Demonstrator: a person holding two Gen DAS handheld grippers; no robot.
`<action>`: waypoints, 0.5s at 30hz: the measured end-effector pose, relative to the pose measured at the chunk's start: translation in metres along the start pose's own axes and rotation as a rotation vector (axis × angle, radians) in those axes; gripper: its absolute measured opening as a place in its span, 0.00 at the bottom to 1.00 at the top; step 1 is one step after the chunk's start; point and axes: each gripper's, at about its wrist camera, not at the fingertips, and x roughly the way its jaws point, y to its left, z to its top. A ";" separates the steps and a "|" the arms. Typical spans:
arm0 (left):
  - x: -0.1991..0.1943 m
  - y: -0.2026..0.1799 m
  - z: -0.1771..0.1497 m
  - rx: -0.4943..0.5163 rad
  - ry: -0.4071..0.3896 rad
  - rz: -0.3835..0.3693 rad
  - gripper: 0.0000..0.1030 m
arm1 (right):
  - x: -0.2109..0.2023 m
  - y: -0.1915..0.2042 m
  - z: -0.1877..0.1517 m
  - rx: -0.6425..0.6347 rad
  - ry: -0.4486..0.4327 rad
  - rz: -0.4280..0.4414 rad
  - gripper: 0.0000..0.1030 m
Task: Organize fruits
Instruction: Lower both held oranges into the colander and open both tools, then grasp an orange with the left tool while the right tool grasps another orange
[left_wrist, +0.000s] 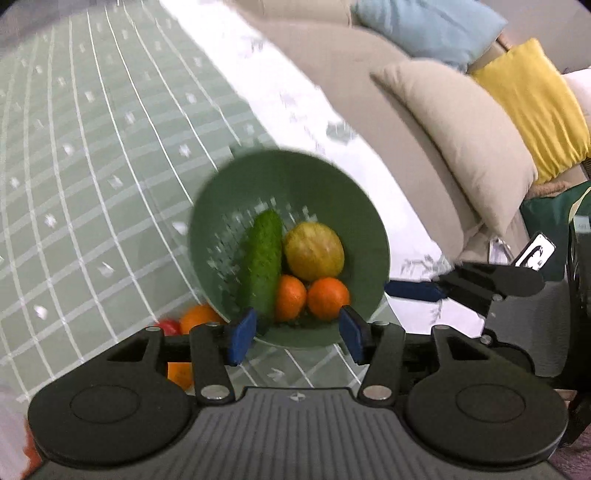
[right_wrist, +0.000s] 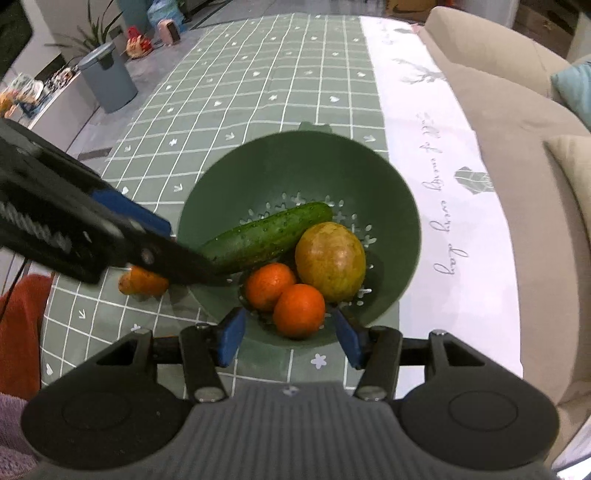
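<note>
- Fruits: cucumber (right_wrist: 269, 236), mango (right_wrist: 330, 262), 2 oranges (right_wrist: 284, 299) already seen in green colander (right_wrist: 391, 206), just ahead of right gripper (right_wrist: 290, 341).
- Left gripper (left_wrist: 297, 338) & right: both spread, nothing pinched.
- Left to do: carrot (right_wrist: 144, 284) on worktop (right_wrist: 258, 92), beside colander.

Left view blurred; even indoor light, fisheye-warped edges

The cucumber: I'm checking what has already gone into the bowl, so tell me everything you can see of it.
The cucumber is dark green with a bumpy, slightly glossy skin, whole and uncut as far as shown. It lies slanted inside the green colander bowl, over the perforated bottom, one end up toward the far wall. Its side rests against the yellow-green round fruit, and its lower end is near one of the two oranges. In the right wrist view the left gripper hides that lower end. No fingers touch it.
</note>
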 end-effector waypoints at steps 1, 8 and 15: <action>-0.007 0.000 -0.002 0.014 -0.031 0.013 0.59 | -0.003 0.002 -0.002 0.011 -0.013 -0.006 0.51; -0.046 -0.001 -0.028 0.104 -0.210 0.064 0.59 | -0.032 0.024 -0.021 0.125 -0.173 -0.059 0.51; -0.063 0.006 -0.070 0.194 -0.330 0.134 0.59 | -0.046 0.063 -0.045 0.216 -0.306 -0.056 0.51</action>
